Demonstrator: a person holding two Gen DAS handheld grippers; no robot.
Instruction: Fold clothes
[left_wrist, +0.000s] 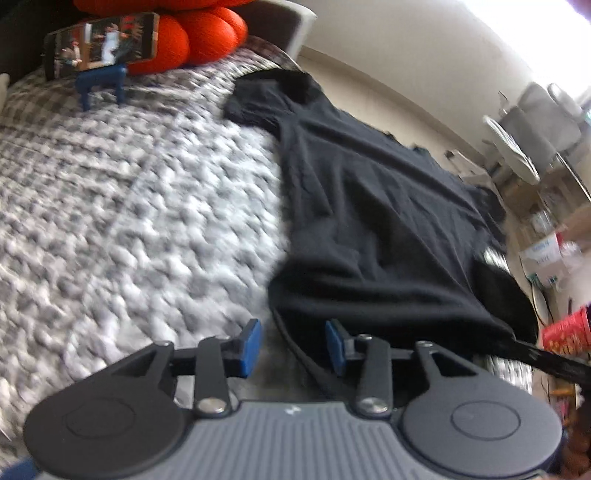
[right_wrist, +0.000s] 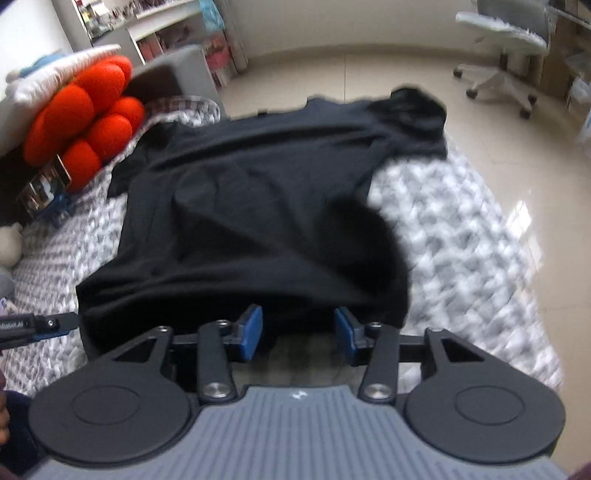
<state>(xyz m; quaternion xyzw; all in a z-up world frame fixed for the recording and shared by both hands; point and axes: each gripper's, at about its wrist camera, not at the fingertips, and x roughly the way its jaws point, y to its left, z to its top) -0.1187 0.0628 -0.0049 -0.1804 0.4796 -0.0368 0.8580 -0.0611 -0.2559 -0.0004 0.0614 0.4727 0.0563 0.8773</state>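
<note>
Left wrist view: left gripper (left_wrist: 293, 345) jaws apart, empty, at shirt (left_wrist: 376, 206) hem's near corner. Right gripper (right_wrist: 298, 334) jaws likewise spread, hem edge just ahead between pads. Shirt lay flat on knit blanket (left_wrist: 129, 192), long axis running away from both grippers, collar far. Beyond: orange cushion (right_wrist: 85, 118), phone (left_wrist: 101, 46).

A grey-checked bed (left_wrist: 129, 206) carries a spread black shirt (left_wrist: 380, 206).

- The grey checked blanket (left_wrist: 129, 206) is blurred, so its pattern is unclear.
- The phone (left_wrist: 101, 42) screen is too blurred to read.
- The black T-shirt (right_wrist: 251, 206) hem hides behind the right gripper (right_wrist: 298, 334).
- The top edge cuts off the orange cushion (left_wrist: 192, 33).
</note>
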